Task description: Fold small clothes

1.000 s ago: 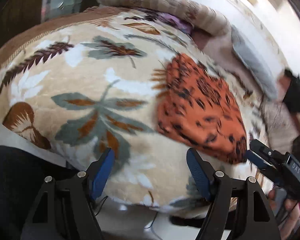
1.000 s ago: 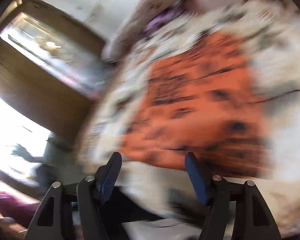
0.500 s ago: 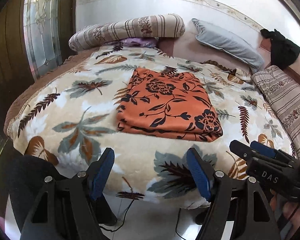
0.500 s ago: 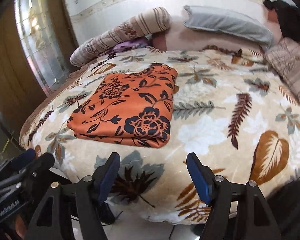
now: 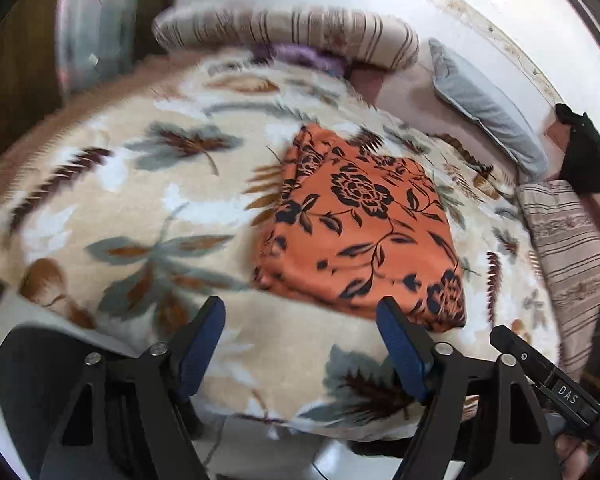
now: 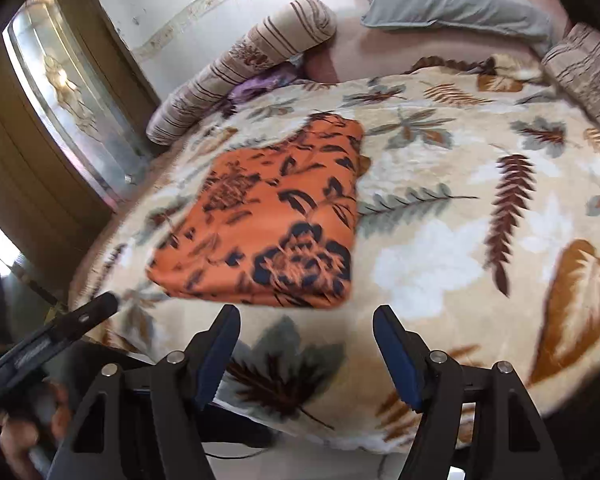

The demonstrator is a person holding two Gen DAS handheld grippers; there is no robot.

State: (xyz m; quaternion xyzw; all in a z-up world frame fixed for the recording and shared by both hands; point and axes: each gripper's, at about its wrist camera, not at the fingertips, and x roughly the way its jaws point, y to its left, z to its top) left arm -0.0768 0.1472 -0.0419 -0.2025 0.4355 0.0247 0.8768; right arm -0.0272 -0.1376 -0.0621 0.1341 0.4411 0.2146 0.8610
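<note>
Folded orange garment on bed; both my claws empty.

The orange floral garment [image 5: 360, 232] lies folded in a flat rectangle on the leaf-patterned blanket [image 5: 148, 216], toward the near edge of the bed. My left claw [image 5: 300, 344] hangs off that edge, jaws apart with nothing between them, having just opened wider; its right pad overlaps the garment's near corner in view, contact not determinable. My right claw [image 6: 306, 344] is likewise spread and empty. Striped bolster [image 6: 244, 68] and grey pillow [image 6: 452, 8] lie at the head.
</note>
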